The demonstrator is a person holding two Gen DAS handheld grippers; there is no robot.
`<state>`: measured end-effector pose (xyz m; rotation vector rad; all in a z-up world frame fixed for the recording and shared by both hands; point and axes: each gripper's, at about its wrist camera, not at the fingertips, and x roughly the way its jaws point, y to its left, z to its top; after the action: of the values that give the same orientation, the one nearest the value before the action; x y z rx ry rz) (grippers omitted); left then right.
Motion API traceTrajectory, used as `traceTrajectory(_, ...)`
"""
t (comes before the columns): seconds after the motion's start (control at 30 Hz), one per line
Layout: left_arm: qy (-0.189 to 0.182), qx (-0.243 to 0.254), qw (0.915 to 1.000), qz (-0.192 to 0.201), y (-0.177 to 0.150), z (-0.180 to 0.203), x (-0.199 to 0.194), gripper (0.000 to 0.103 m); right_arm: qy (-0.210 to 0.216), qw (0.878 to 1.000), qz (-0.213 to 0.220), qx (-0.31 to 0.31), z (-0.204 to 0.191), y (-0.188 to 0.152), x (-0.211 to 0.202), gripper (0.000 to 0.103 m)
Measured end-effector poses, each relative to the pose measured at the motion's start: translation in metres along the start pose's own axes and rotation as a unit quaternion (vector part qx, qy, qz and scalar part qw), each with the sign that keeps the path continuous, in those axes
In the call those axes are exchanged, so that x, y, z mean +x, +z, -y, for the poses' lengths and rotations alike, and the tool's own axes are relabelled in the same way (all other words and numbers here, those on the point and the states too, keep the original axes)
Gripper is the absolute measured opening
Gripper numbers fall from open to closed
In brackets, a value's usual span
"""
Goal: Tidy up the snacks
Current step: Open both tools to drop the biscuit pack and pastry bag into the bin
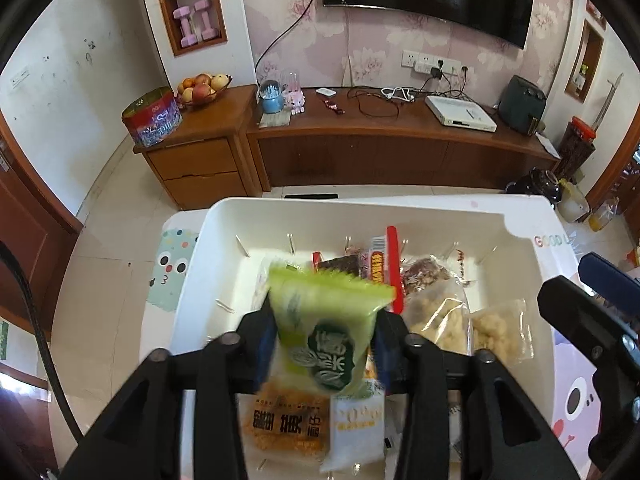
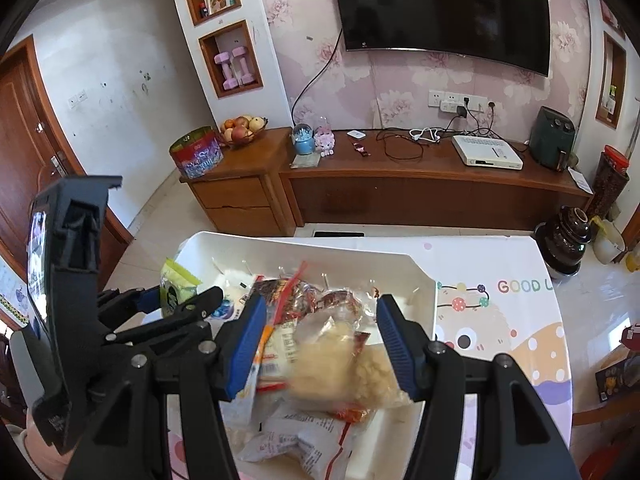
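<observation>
The left tongs [image 1: 326, 344] hung over the white bin [image 1: 224, 216], which sat on the surface [image 2: 500, 256] covered with a cartoon-print cloth. Between their blue pads [image 1: 266, 344] was a green snack packet [image 1: 324, 320], standing upright with its long axis roughly vertical and its serrated top edge pointing up and away toward the far wall. The packet was blurred, and the pads flanked it closely; whether they pressed on it could not be told.

Below it in the bin lay an orange packet [image 1: 286, 426] and a white packet [image 1: 356, 428], both flat at the near end. Clear bags of pale puffed pieces [image 1: 440, 320] lay to the right, with a red-edged wrapper [image 1: 390, 264] further back.

The right tongs [image 2: 320, 344] were spread, hovering over the bin's right half. A clear bag of pale puffed snack [image 2: 332, 364] showed between the blue fingers [image 2: 396, 344], blurred, with gaps on both sides. A white and red packet [image 2: 304, 440] lay nearer, beneath.
</observation>
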<state>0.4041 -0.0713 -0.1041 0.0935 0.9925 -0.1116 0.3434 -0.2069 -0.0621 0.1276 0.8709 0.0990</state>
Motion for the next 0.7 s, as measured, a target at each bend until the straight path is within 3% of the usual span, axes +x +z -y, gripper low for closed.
traceTrajectory(0.03,0.002,-0.003,1.0000,-0.001,-0.001,0.000,0.003,0.086,-0.001,1.000,-0.004,0.002,0.001,0.000,0.003,0.058)
traceTrajectory(0.1,0.003,-0.007,0.9999,0.007,-0.003,-0.001,0.005,0.100,0.001,1.000,-0.016,0.012,0.005,-0.003,0.012,0.059)
traceTrajectory(0.37,0.016,0.003,0.9998,-0.010,-0.011,0.001,0.020,0.100,-0.006,0.999,-0.038,0.021,0.017,-0.015,0.028,0.059)
traceTrajectory(0.7,0.000,-0.013,0.9997,-0.019,-0.023,0.000,0.012,0.100,-0.005,0.999,-0.047,0.019,0.017,-0.026,0.026,0.059)
